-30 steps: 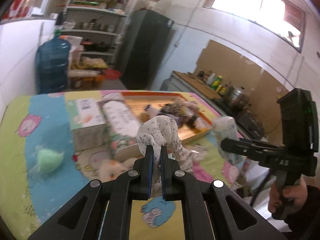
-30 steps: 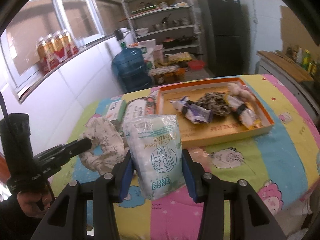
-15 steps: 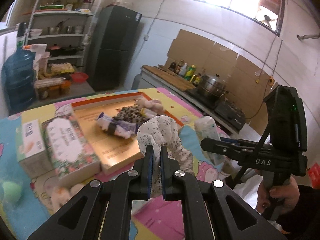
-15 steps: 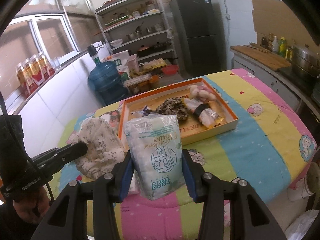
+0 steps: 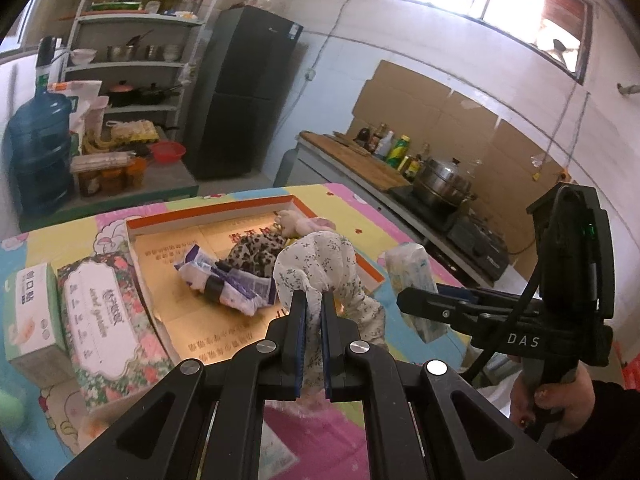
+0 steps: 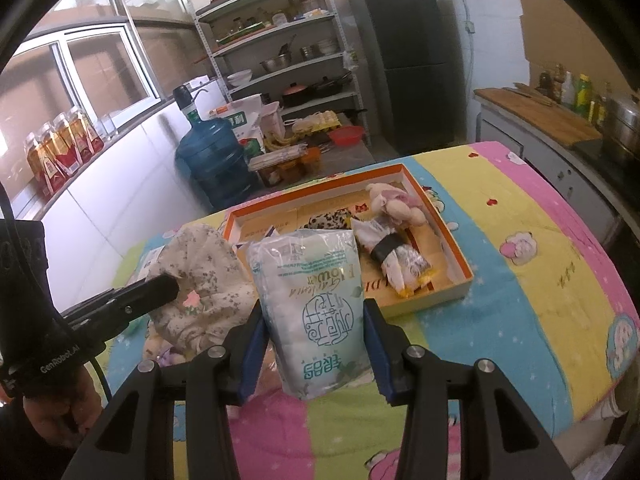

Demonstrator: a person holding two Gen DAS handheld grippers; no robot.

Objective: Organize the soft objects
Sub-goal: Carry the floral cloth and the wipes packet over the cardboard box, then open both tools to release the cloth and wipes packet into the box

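Two grippers are loaded, both raised above the table. Between the nearly closed jaws of the left gripper (image 5: pixel 313 300) a fold of white floral cloth (image 5: pixel 320 264) is pinched, its bulk bunching past the fingertips and trailing down on the right. The right gripper (image 6: pixel 313 312) clamps a clear packet of cotton pads (image 6: pixel 314 312) upright between widely spaced jaws. Beyond them lies the orange-rimmed box (image 6: pixel 466 276) holding a plush toy (image 6: pixel 394 204), a leopard-print cloth (image 5: pixel 256 250) and wrapped bundles. Left of it stand two tissue boxes (image 5: pixel 102 316) on the colourful tablecloth (image 6: pixel 540 280).
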